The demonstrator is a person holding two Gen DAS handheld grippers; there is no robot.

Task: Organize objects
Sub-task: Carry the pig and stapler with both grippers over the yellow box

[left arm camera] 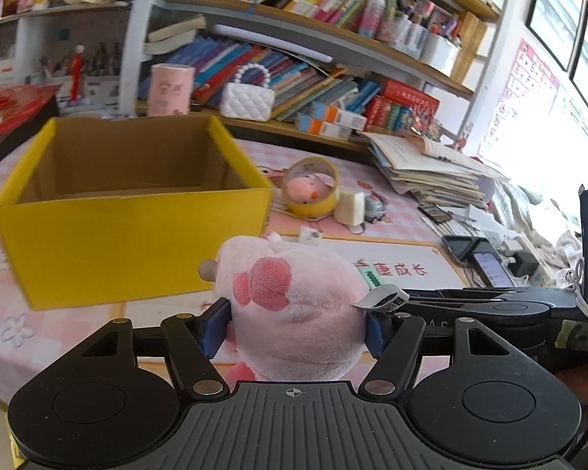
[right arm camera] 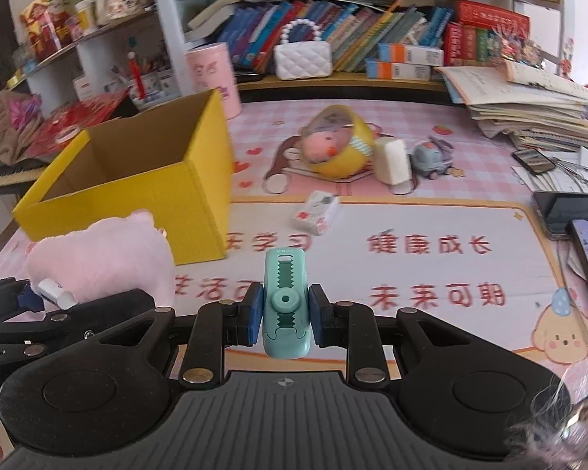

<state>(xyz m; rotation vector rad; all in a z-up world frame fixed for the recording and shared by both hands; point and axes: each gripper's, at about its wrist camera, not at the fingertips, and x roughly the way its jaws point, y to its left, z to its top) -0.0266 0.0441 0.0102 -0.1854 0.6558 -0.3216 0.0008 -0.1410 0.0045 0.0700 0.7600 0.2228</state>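
Plush: a pink plush (left arm camera: 294,305) sits squeezed between the blue pads of my left gripper (left arm camera: 296,327); I hold it off the mat, its white tag (left arm camera: 386,297) sticking out to the right; seen from the right wrist, it hangs just in front of the box's near corner.
Corrector: a mint tape corrector (right arm camera: 285,301) stands upright in my right gripper (right arm camera: 285,315); the jaws are drawn narrow and clamp its flat sides, which I judge keeps it from twisting.
Box: the yellow box (left arm camera: 137,231) stands open on the left of the desk; its brown inside shows nothing from either view, though the floor is partly hidden; I take it as the place for both loads, since both grippers face it.
Leftovers: a yellow capsule (right arm camera: 341,145) with a pink toy inside lies on its side mid-desk; a white block (right arm camera: 392,160) touches it; a grey toy (right arm camera: 431,158) sits just beside that; a small packet (right arm camera: 318,211) lies nearer me, apart from the rest.
Edges: two phones (right arm camera: 568,215) and a paper stack (right arm camera: 529,117) crowd the right side; shelves of books (right arm camera: 333,47) rise behind.
Progress: early, I judge; four small things are not yet boxed.
Risk: the plush is bulky and could catch the box's rim.
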